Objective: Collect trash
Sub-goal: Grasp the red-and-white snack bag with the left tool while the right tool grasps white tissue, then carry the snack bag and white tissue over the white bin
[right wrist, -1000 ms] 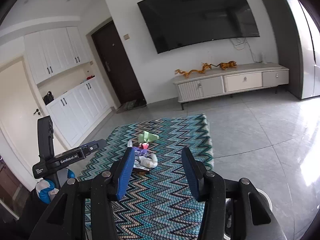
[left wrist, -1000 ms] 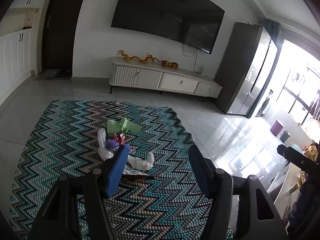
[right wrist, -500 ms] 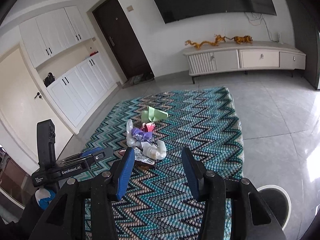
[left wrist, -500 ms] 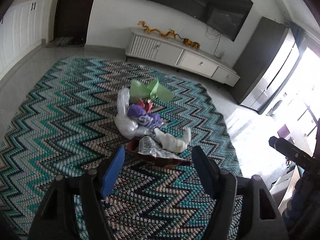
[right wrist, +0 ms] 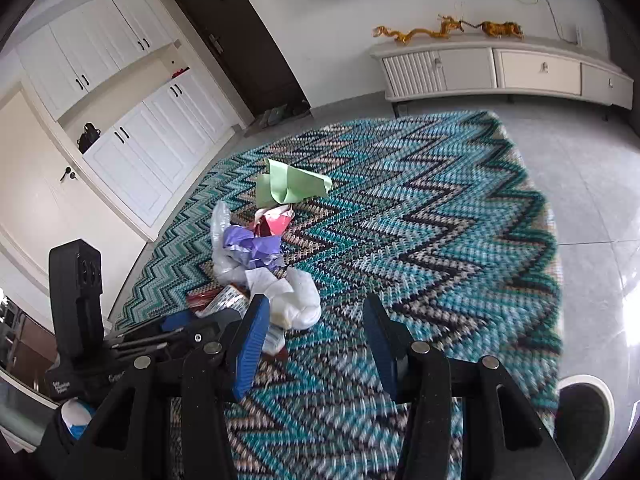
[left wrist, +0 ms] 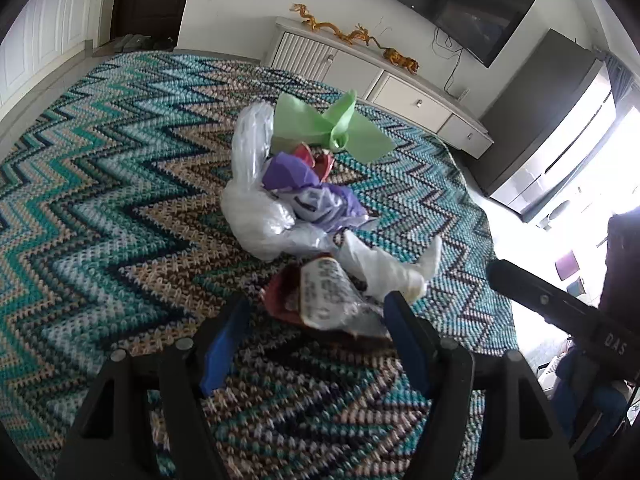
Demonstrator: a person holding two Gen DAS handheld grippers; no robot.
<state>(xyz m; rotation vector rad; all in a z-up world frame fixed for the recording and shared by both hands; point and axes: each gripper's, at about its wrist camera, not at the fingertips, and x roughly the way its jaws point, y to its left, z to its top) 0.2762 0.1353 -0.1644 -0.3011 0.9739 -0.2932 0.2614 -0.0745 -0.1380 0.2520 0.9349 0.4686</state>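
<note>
Seeing trash pile (left wrist: 304, 216) mid-rug (left wrist: 100, 220): green paper (left wrist: 320, 128) at 12, white bag (left wrist: 384, 268) at 4, printed wrapper (left wrist: 324, 300) at 6. Our left gripper (left wrist: 316, 332) is spread, straddling the wrapper, no pinch. Right gripper (right wrist: 316, 320) spread, nothing between, pile at its 10.

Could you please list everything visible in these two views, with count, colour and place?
rug: one, teal zigzag, on the floor
green paper: one, far end of the pile
purple wrapper: one, mid-pile
clear plastic bag: one, beside the purple
white bag: one, near end
snack packet: one, dark red, nearest
TV cabinet: one, white, by the wall
dragon figurines: golden, on the cabinet
bin: one, white-rimmed, on the tiles
left claw: open, around the packet
right claw: open, empty
</note>
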